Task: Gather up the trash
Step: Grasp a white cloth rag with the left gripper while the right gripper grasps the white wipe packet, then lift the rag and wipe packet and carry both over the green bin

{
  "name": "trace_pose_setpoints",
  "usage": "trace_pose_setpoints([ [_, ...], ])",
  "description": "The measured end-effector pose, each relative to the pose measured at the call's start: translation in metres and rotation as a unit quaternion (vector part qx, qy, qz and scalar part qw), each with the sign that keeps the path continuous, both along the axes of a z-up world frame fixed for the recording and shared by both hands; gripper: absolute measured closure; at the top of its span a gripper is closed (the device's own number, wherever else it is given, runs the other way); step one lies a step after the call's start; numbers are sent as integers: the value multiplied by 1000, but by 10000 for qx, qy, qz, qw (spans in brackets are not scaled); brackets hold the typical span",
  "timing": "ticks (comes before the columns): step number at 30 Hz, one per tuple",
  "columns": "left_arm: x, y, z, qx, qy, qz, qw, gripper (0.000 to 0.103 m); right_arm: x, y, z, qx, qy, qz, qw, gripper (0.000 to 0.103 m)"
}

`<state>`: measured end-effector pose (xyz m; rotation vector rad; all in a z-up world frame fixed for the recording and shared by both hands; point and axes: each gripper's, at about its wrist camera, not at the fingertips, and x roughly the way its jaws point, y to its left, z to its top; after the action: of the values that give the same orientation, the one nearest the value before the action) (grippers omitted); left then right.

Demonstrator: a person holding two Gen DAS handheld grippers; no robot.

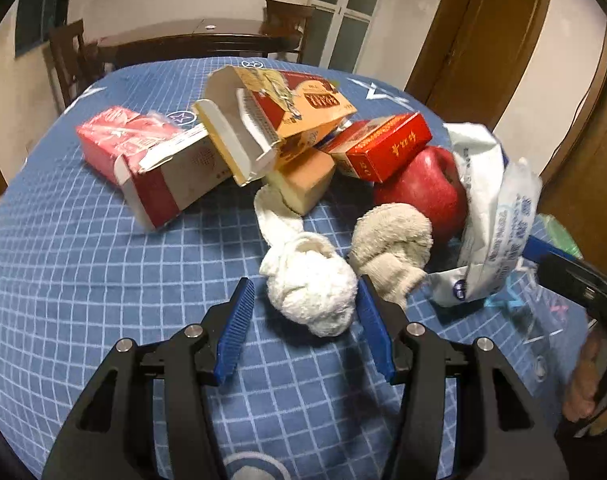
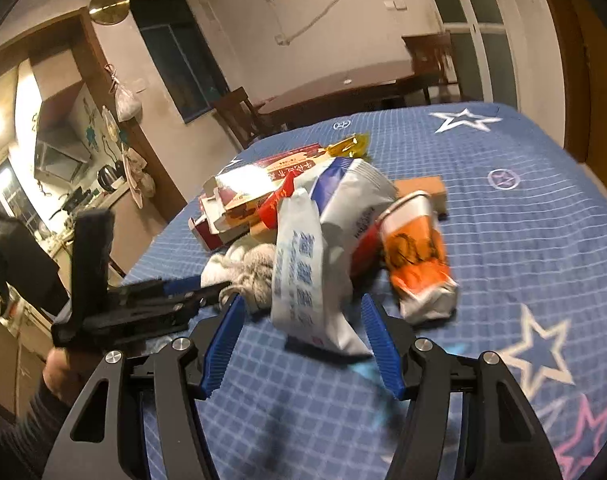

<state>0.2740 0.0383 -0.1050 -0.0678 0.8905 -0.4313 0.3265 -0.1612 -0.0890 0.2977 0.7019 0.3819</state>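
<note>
Seemingly mid-cleanup, the left wrist view shows the left gripper (image 1: 305,304) about half open, its ribbed blue pads flanking a knotted white cloth (image 1: 309,292) that lies on the blue checked tablecloth (image 1: 103,272); the right pad looks to brush the cloth while the left one stands clear, so nothing is clamped yet. Just beside it sits a beige cloth bundle (image 1: 391,240), with a glossy red apple (image 1: 423,188) behind it and a crinkled white plastic bag (image 1: 491,216) to the right. Farther back lie a torn red-and-white carton (image 1: 159,176), an open orange box (image 1: 279,108), a small red box (image 1: 383,144) and a tan block (image 1: 307,180) leaning together. The cloth is likely soft and light, giving under pressure, so a pinch across its thick knot should hold best. From the right wrist view, the right gripper (image 2: 301,320) stands partly open, its pads either side of the white plastic bag (image 2: 303,268) without visibly pressing it. That wrapper looks thin, slick and nearly weightless; its crimped lower end seems the surest place to grab. An orange-and-white packet (image 2: 419,256) lies just to the right, blurred, and the left gripper (image 2: 167,300) reaches in from the left toward the cloths (image 2: 243,268). A person in dark clothes (image 2: 11,256) stands in the kitchen beyond.
</note>
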Motion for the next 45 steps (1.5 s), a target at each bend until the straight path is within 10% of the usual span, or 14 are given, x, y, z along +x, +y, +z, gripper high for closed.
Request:
trace_pose_setpoints([
  [7, 5, 19, 0, -415, 124, 337, 9985, 40, 31, 17, -9, -161, 261, -137, 9994, 41],
  [22, 3, -6, -7, -329, 92, 373, 9987, 68, 20, 21, -13, -486, 21, -366, 9981, 62],
  [45, -150, -50, 100, 161, -2734, 763, 9587, 68, -155, 16, 86, -1799, -2097, -1214, 9534, 62],
])
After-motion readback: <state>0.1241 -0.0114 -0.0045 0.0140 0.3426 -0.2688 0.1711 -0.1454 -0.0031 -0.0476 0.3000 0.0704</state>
